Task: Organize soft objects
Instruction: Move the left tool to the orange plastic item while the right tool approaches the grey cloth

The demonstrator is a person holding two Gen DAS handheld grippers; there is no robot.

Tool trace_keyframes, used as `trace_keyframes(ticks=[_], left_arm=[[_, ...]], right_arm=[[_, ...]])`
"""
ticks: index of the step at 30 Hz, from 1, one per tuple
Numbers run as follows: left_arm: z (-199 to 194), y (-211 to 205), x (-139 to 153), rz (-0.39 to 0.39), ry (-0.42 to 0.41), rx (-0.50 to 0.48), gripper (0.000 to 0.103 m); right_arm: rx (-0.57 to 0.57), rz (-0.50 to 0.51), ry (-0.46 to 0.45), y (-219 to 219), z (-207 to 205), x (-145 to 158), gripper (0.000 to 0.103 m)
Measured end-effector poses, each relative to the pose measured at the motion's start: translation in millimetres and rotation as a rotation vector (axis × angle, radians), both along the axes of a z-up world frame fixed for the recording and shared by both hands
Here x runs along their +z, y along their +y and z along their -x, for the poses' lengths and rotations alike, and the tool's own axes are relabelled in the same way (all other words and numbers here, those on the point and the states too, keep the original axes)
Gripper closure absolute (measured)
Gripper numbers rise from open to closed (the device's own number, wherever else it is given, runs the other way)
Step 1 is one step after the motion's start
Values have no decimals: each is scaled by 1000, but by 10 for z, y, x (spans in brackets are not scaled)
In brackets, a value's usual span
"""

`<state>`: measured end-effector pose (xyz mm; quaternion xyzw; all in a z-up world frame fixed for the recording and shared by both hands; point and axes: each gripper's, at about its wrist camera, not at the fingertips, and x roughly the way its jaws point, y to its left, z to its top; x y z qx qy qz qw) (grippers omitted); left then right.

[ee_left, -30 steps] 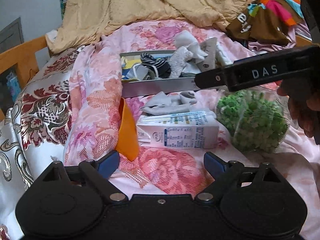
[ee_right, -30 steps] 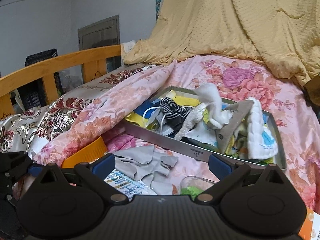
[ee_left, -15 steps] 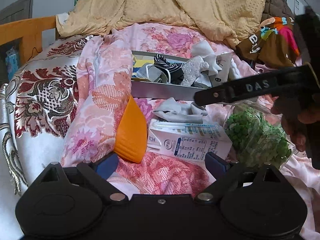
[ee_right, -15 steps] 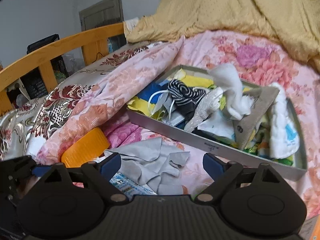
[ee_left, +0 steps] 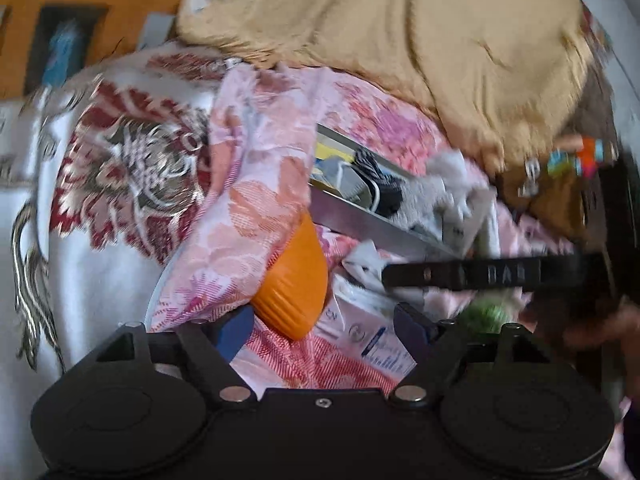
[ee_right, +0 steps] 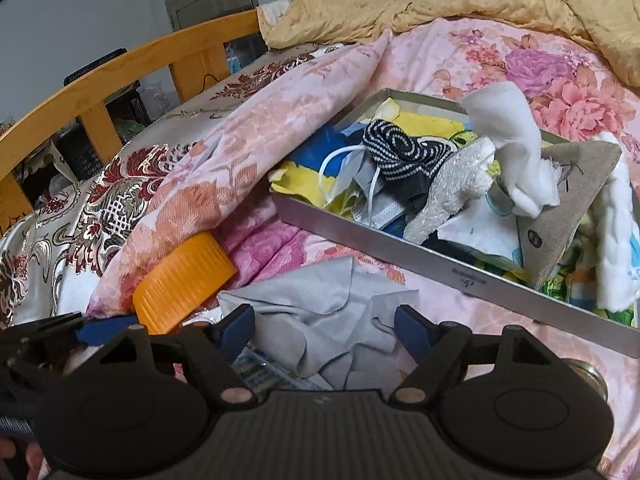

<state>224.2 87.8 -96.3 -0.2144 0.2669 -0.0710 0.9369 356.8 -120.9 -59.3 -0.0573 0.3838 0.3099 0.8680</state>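
Brushed metal tray – dull sheen, soft matt grey cloth, ribbed orange plastic lid, glossy wooden bedframe

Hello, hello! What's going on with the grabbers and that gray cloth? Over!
Both jaws closing, nothing pinched yet. Right gripper over loose gray cloth. Metal tray beyond, already stuffed. Orange lid and carton crowd the cloth.

An orange lid lies beside a printed carton on the floral bedspread.
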Motion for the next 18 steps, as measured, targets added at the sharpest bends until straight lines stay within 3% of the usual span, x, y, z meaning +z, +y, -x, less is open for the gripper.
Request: trace_keyframes(ticks=[9, 14, 16, 18], left_arm=[[-118, 165, -10, 244, 54, 113, 24], [-165, 212, -22, 315, 88, 166, 25], [-173, 229, -24, 332, 100, 189, 27], [-183, 249, -36, 341, 120, 218, 38]], right_arm=[[19, -8, 16, 106, 11, -15, 24], [16, -5, 26, 194, 8, -42, 29], [13, -14, 34, 205, 3, -49, 34], [13, -29, 46, 204, -1, -59, 38]])
